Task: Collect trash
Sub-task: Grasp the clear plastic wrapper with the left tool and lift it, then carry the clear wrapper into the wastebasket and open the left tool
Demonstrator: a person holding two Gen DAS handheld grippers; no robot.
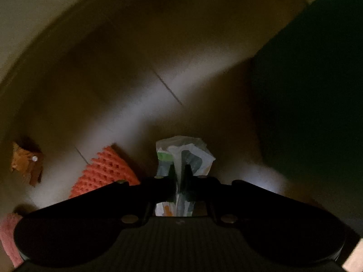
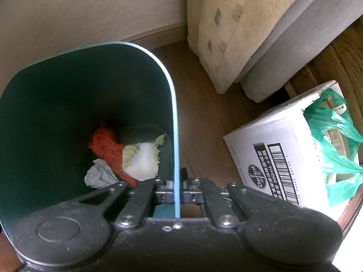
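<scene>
The left gripper is clenched on a crumpled wrapper, which sticks out ahead of the fingertips and runs back between them toward the camera. Left of the fingers, close by, lies an orange mesh on the floor; farther left sits a brown scrap, and a pink thing is cut off at the frame's lower left edge. This view is dim and blurred, and the dark mass to the right cannot be made out.

The right gripper is clamped on the rim of the green bin, one finger inside the wall and one outside. Down in the bin, ahead and left of the fingers, lie an orange bag, a cabbage leaf and a paper wad, partly hidden by the gripper's body. To the right stands a white box holding a green bag, cut off at the edge.
</scene>
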